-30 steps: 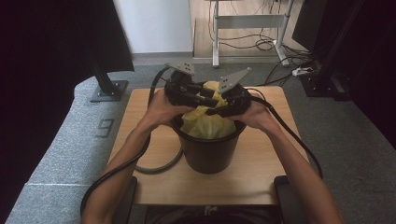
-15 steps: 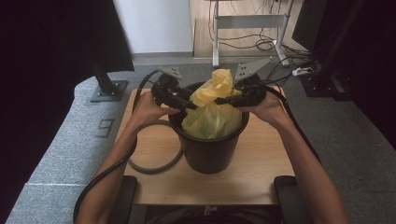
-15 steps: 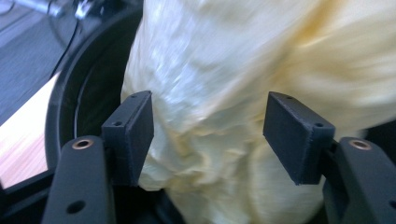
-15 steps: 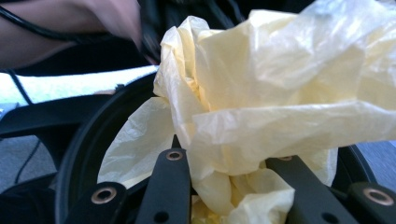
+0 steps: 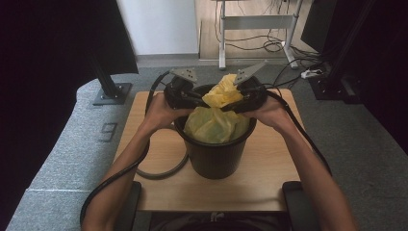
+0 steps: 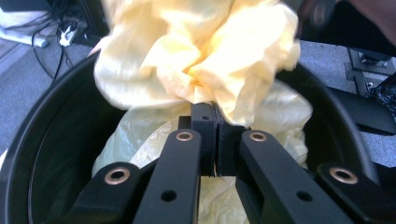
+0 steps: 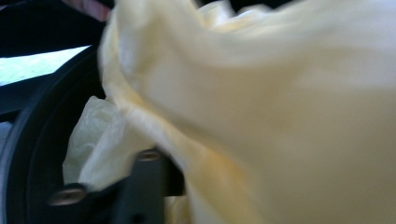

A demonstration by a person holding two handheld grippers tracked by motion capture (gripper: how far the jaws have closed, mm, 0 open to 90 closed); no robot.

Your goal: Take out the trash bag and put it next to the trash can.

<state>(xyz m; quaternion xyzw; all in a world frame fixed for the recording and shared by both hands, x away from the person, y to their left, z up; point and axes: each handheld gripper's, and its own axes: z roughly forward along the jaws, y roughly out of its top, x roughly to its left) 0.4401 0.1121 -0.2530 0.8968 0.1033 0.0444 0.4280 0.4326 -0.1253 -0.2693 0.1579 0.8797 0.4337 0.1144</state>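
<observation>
Here my left gripper [image 6: 215, 140] has just closed, jaws pinching the yellow bag [image 5: 219, 94] above the black bin [image 5: 214, 159]. My right gripper [image 5: 240, 98] has been opening; bag hides its jaws, state unclear.

Light wooden rectangular table top [image 5: 269, 187] taken as landmark. It stands on grey speckled carpet floor [image 5: 67, 159]. Left of the table, on the carpet, a white painted numeral "9" [image 5: 108, 131]. Beyond the table's far left corner, a black flat metal stand base [image 5: 112, 93] with a black upright post rising from it. Beyond the table's far edge, a white wall panel [image 5: 156, 26], then a grey metal desk frame [image 5: 257, 21] with loose black cables [image 5: 269, 45] on pale wooden flooring. Far right of the table, a white power strip [image 5: 310, 73] on the carpet.
</observation>
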